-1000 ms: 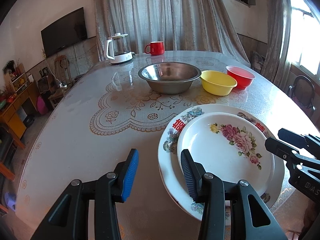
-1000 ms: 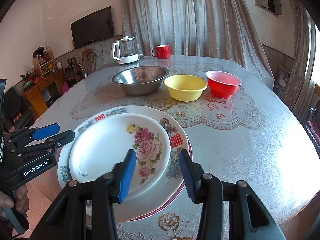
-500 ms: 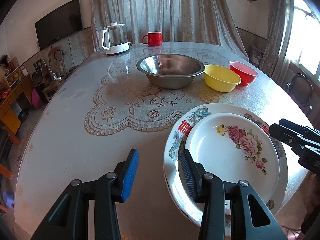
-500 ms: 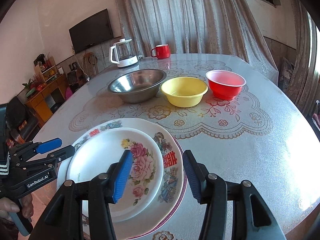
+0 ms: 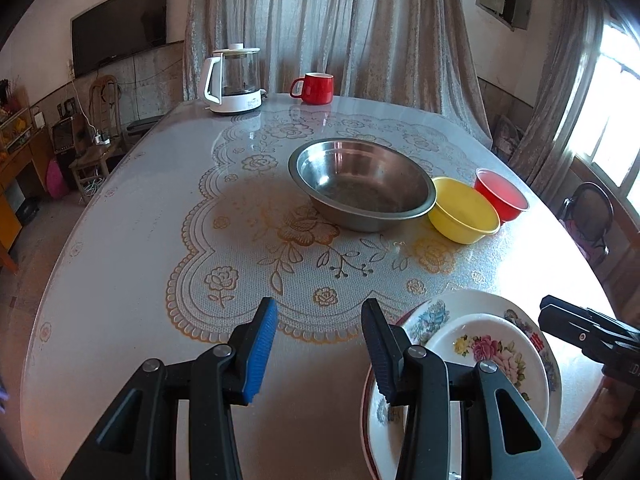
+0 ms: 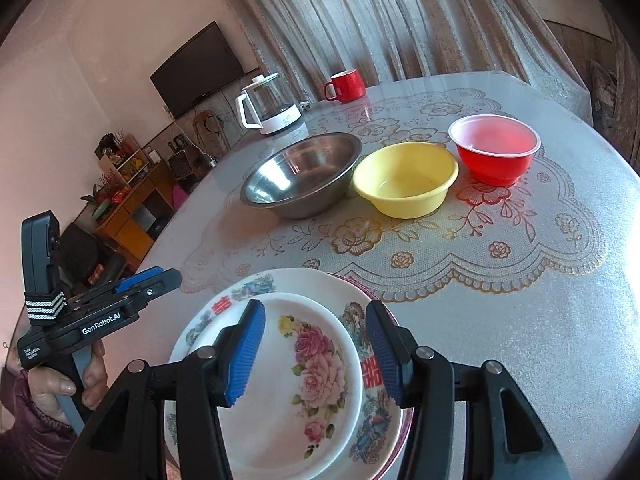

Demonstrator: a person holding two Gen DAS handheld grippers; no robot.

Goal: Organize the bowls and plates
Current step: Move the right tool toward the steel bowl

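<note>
Clearly, the plates form one stack at the table's [image 6: 520, 320] near edge: a small white plate [image 6: 296, 380] with pink roses lies on a larger floral-rimmed plate [image 6: 256, 284] bearing red characters, and a red-edged rim shows beneath, so three plates at least. Farther back three bowls stand in a row, left to right: a steel bowl [image 6: 300, 172], a yellow bowl [image 6: 404, 178], a red bowl [image 6: 494, 148]. The left claw [image 5: 318, 350] hangs partly open over bare table beside the stack, holding nothing. The right claw [image 6: 316, 354] hovers above the small plate, partly open and empty.
</note>
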